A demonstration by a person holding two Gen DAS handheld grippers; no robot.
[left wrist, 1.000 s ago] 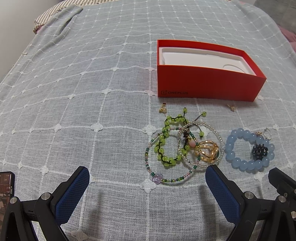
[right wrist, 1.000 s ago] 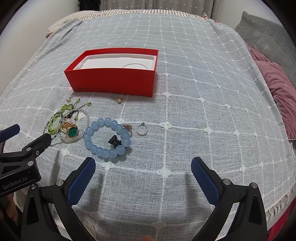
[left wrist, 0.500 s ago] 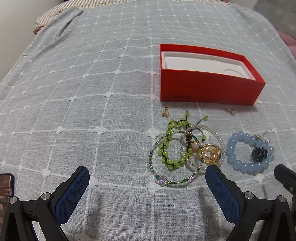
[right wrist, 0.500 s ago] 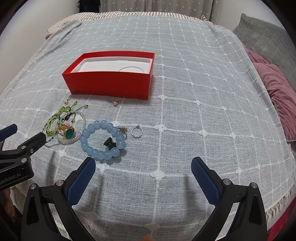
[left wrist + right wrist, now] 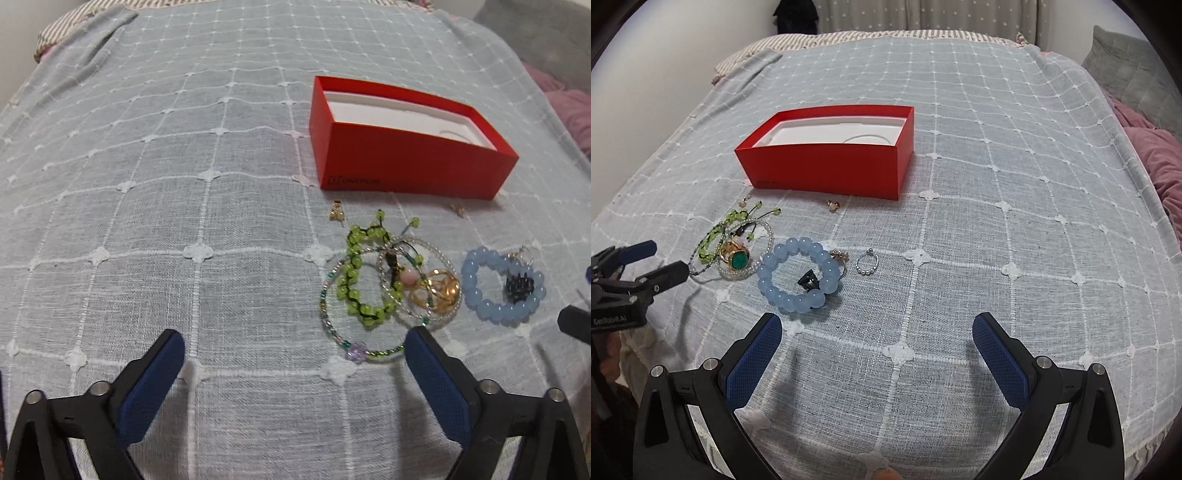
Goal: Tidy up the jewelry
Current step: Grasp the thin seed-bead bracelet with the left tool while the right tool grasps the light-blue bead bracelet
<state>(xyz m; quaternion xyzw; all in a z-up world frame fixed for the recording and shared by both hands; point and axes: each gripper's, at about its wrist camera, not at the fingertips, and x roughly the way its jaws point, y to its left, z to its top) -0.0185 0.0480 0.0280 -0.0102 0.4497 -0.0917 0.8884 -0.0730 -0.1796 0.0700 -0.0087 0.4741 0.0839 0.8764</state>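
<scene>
An open red box (image 5: 406,155) (image 5: 827,155) with a white insert stands on the bed. In front of it lies a tangle of jewelry: a green bead bracelet (image 5: 364,280) (image 5: 714,240), a thin beaded bangle (image 5: 354,350), a gold ring with a green stone (image 5: 441,290) (image 5: 737,258), a blue bead bracelet (image 5: 498,288) (image 5: 798,273) around a black clip (image 5: 809,278), and a small pearl ring (image 5: 867,263). My left gripper (image 5: 293,350) (image 5: 653,258) is open and empty, just short of the tangle. My right gripper (image 5: 877,332) is open and empty, near the blue bracelet.
Small gold earrings lie by the box front (image 5: 337,212) (image 5: 833,205). The grey checked bedspread (image 5: 997,184) covers the bed. Pink and grey pillows (image 5: 1160,147) sit at the right edge. A wall is at the left.
Both grippers have moved back and up a little; the jewelry and box sit farther off in both views. Nothing was picked up.
</scene>
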